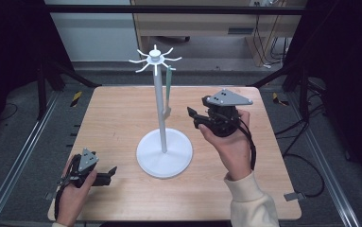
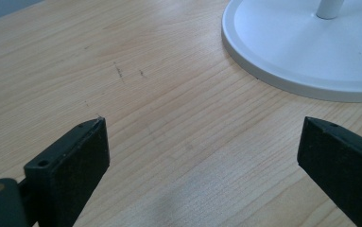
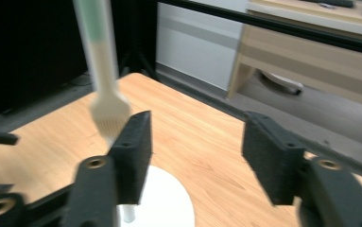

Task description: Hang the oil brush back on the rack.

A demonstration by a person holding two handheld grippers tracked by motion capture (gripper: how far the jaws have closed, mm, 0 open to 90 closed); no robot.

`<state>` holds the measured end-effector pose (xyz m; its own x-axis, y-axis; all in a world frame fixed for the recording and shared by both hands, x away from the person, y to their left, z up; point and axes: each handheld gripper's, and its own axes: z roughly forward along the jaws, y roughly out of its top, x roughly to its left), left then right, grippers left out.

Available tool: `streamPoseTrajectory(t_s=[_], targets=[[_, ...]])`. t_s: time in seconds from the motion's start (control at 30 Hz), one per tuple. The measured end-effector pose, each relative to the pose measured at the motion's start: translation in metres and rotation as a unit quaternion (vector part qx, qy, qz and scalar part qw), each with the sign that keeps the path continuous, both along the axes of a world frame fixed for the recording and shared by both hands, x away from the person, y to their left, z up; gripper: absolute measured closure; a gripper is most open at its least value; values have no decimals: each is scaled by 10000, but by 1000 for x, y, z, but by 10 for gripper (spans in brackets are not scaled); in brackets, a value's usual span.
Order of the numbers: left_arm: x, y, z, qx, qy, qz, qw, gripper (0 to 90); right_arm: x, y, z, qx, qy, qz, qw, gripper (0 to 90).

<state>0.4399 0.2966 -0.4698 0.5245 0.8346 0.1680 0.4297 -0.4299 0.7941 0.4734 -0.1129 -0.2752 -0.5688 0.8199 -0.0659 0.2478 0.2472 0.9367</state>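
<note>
Wooden counter (image 1: 122,118) carries a white hook stand (image 1: 163,151) with a green-handled brush (image 1: 168,94) hanging; my left tongs (image 1: 113,171) and right tongs (image 1: 191,116) gape wide, empty.

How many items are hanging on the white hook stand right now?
1. A green-handled brush hangs from a hook on the right of the stand, its bristle end down beside the pole, just left of the right gripper. The other visible hooks look bare.
</note>
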Motion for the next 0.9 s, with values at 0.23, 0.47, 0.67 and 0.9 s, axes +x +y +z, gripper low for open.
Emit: streamPoseTrajectory(t_s=[0.23, 0.47, 0.67, 0.9], targets=[[0, 2, 1, -16, -25, 30, 10000, 26, 9, -15, -10, -145, 174, -305, 9993, 262], [0, 2, 1, -9, -48, 28, 10000, 26, 13, -25, -14, -269, 173, -495, 9983, 167], [-1, 2, 3, 3, -121, 59, 9999, 26, 11, -30, -15, -345, 131, -504, 9980, 103], [-2, 4, 4, -44, -151, 75, 9998, 26, 6, -38, -10, -264, 37, -485, 9985, 95]])
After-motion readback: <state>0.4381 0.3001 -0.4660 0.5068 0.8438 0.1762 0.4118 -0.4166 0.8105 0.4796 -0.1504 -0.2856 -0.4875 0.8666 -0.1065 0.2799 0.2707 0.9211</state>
